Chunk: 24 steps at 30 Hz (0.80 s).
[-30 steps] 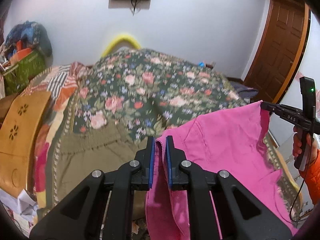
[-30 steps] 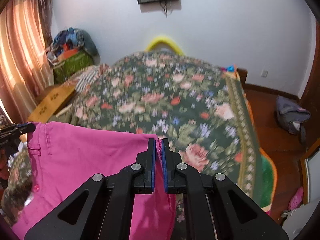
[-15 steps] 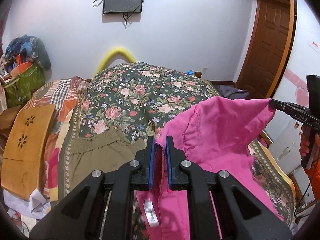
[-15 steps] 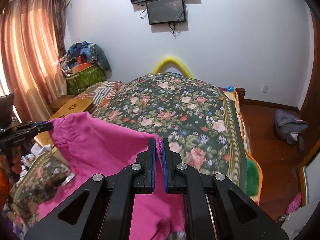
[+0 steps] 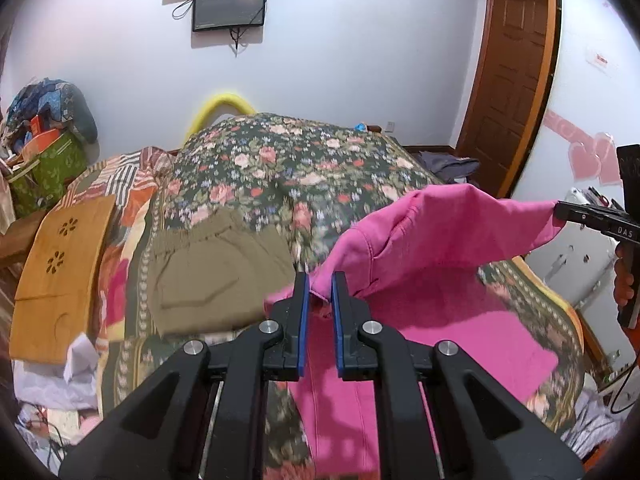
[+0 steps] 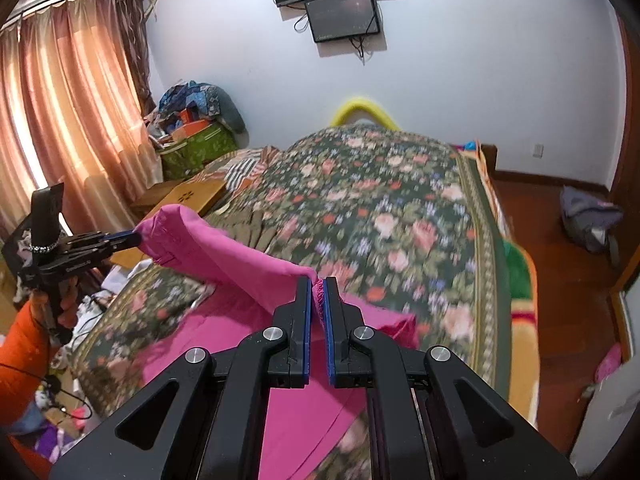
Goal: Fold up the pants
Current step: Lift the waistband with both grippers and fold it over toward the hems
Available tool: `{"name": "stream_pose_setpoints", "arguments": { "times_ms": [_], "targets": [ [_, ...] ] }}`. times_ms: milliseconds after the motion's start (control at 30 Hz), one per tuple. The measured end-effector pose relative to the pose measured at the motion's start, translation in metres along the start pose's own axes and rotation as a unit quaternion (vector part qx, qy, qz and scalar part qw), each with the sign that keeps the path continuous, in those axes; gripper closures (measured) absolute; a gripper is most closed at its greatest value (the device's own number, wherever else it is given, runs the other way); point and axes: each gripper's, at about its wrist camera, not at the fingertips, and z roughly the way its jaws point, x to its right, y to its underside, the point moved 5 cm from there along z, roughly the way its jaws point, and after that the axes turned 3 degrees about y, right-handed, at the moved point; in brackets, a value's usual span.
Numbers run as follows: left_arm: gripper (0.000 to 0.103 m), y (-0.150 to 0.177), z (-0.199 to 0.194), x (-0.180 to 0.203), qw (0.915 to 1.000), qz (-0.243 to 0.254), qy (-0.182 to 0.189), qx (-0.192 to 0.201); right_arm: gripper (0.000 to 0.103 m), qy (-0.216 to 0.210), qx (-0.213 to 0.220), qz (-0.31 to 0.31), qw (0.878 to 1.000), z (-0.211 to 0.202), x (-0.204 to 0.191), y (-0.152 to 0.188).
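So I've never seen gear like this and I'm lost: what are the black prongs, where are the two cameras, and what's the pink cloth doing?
A person holds a hand tool in each hand; each tool has two black fingers with blue pads and a wide-angle camera looking along them. One picture comes from the left gripper, the other from the right gripper. Each view also catches the other tool off to the side. Both are shut on the top edge of the pink pants, lifting it while the rest trails on the floral bedspread. Olive-green pants lie flat on the bed nearby.
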Motion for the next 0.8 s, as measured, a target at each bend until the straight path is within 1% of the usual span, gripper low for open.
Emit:
{"name": "stream_pose_setpoints", "arguments": {
  "times_ms": [233, 400, 467, 633, 800],
  "targets": [
    [0.093, 0.063, -0.006, -0.003, 0.9991, -0.029, 0.009, -0.031, 0.098, -0.015, -0.031, 0.031, 0.999, -0.009, -0.013, 0.062],
    [0.093, 0.104, -0.002, -0.001, 0.9976, -0.037, 0.011, -0.057, 0.098, -0.019, -0.074, 0.04, 0.996, 0.0, -0.025, 0.11],
    [0.093, 0.117, 0.001, -0.001, 0.997, -0.039, 0.007, -0.066, 0.098, -0.016, -0.085, 0.041, 0.995, 0.001, -0.027, 0.123],
    [0.093, 0.141, 0.004, -0.001, 0.9948, -0.058, 0.015, -0.082, 0.098, -0.009, -0.094, 0.053, 0.994, -0.003, -0.024, 0.139],
    [0.093, 0.152, 0.001, 0.004, 0.9942, -0.044, 0.004, -0.099, 0.096, 0.001, -0.103, 0.063, 0.993, -0.004, -0.019, 0.149]
  ]
}}
